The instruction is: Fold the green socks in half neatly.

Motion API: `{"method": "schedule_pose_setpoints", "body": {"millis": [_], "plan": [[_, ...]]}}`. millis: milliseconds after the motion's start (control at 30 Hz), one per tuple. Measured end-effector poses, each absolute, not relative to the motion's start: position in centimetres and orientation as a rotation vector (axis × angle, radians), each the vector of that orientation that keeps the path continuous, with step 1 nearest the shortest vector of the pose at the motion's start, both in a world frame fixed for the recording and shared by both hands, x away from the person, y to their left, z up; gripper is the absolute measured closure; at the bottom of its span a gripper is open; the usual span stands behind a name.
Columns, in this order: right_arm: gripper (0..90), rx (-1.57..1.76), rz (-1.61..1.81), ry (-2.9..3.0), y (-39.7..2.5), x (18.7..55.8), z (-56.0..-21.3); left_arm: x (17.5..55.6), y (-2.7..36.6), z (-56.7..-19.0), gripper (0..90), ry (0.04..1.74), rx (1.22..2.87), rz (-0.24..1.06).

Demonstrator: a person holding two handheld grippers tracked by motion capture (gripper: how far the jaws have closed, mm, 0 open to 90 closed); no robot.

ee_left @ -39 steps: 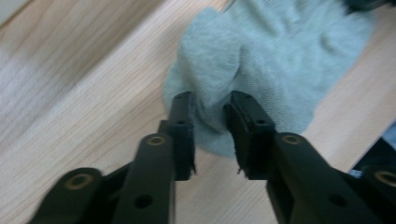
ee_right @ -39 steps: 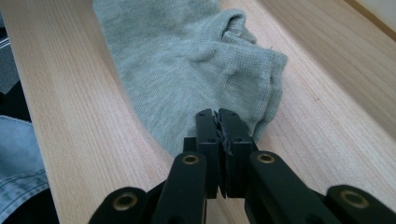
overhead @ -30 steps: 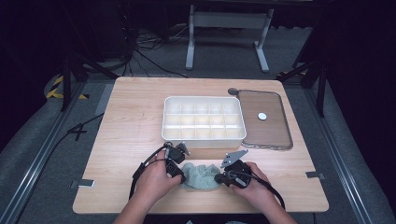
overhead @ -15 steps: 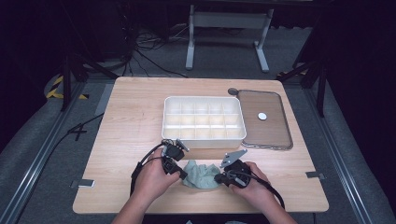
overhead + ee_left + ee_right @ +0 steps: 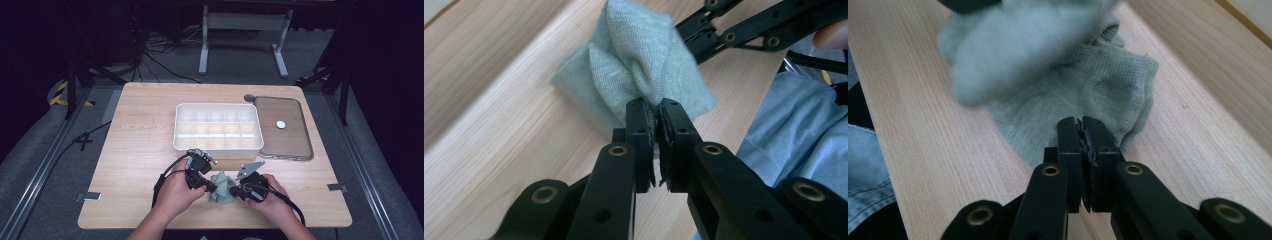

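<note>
Between my two sets of jaws, at the near edge of the table (image 5: 130, 150), sits the grey-green sock (image 5: 222, 187), bunched and partly lifted off the wood. My left gripper (image 5: 657, 112) is clenched on a fold of it; my right gripper (image 5: 1081, 125) is clamped on the opposite edge. Just beyond my jaws stands the white divided tray (image 5: 218, 146), and beside it, farther right, lies its clear lid (image 5: 283, 145).

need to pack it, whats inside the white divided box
The white divided box shows bare pale compartments, nothing visibly in them. Its near wall hides the front row's floor.
</note>
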State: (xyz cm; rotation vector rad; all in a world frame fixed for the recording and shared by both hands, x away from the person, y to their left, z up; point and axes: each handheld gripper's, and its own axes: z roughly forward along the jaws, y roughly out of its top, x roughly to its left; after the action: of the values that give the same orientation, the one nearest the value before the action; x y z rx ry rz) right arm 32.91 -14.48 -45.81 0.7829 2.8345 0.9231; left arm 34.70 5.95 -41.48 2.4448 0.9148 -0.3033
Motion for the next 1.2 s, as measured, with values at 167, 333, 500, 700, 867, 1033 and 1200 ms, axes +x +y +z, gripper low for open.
{"method": "schedule_pose_setpoints", "body": {"millis": [167,333,500,700,867,1033,1200], "plan": [[86.9,0.793,0.94,2.837,-14.6,32.9,-45.8,34.8,5.2,-42.0,75.1,0.873,2.405,-0.348],[84.7,0.803,0.953,2.845,-14.8,33.0,-45.8,34.8,4.9,-42.5,66.9,0.871,2.412,-0.345],[85.0,0.798,0.954,2.846,-14.8,33.0,-45.8,34.4,4.0,-43.0,87.8,0.9,2.477,-0.294],[85.4,0.793,0.949,2.842,-14.7,33.0,-45.8,34.3,4.6,-42.2,90.0,0.896,2.394,-0.286],[85.4,0.794,0.946,2.842,-14.8,33.0,-45.9,34.0,4.5,-41.8,90.0,0.895,2.41,-0.278],[85.4,0.795,0.95,2.843,-14.8,33.0,-45.9,33.7,5.0,-41.2,77.4,0.949,2.448,-0.262],[85.3,0.799,0.954,2.846,-14.8,33.1,-45.9,33.8,4.9,-41.9,68.7,0.965,2.468,-0.31]]}}
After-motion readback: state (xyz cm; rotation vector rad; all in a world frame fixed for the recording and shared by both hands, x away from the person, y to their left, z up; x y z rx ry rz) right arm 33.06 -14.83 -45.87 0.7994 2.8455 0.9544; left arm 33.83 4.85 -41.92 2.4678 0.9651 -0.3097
